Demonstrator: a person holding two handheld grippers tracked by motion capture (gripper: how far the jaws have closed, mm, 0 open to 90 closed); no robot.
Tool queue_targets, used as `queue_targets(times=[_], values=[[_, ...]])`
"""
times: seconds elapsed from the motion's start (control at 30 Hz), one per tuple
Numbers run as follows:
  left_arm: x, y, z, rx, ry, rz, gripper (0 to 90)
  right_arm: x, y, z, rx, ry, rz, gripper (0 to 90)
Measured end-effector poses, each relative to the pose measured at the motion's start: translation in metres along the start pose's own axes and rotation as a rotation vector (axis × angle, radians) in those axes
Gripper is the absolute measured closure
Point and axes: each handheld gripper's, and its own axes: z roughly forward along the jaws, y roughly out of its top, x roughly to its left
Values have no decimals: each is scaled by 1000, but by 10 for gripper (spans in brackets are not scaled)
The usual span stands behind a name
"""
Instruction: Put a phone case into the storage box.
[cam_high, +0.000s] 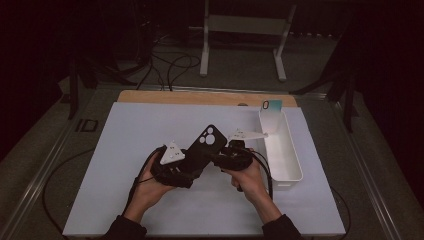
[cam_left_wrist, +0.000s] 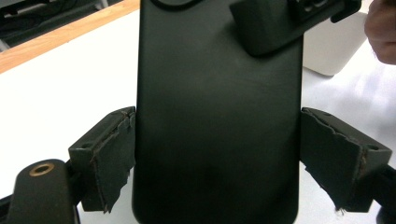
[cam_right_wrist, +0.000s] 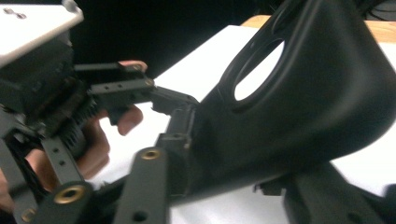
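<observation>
no text, label, brand, number or sign can be read here. the black phone case (cam_high: 203, 146) shows a plain matte back in the left gripper view, with no logo or lettering on it. the small teal card (cam_high: 273, 104) at the far end of the white bin (cam_high: 295, 165) carries a dark mark, but it is too small to make out. the grey plates on the grippers show only small dots, not characters.
</observation>
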Motion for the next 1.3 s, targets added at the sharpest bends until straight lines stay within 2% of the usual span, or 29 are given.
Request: queue_targets(times=[0.13,0.23,0.27,0.3,0.33,0.37,0.4,0.6,0.97,1.2,1.3], values=[[-2,1,2,1,-7,4,149,1,1,0,-20,30,24,766],[-3,1,3,4,-2,12,144,2,1,1,-23,55,29,808],[-6,1,4,13,24,34,144,2,1,1,-23,55,29,808],[-9,1,6,24,59,60,181,8,1,1,-18,51,0,858],[-9,1,6,24,59,60,226,8,1,1,-18,51,0,858],[-9,0,7,21,56,59,226,10,1,1,-22,48,-9,859],[-9,0,7,21,56,59,190,12,2,1,-20,27,-34,860],[-4,0,4,8,37,25,156,12,5,-1,-20,22,-58,862],[5,-1,0,-5,-10,-36,122,7,7,-7,-25,15,-61,860],[9,-1,1,-4,-24,-75,24,3,7,-13,-35,16,-65,858],[9,-1,1,-2,-27,-77,9,3,7,-15,-38,27,-61,857]])
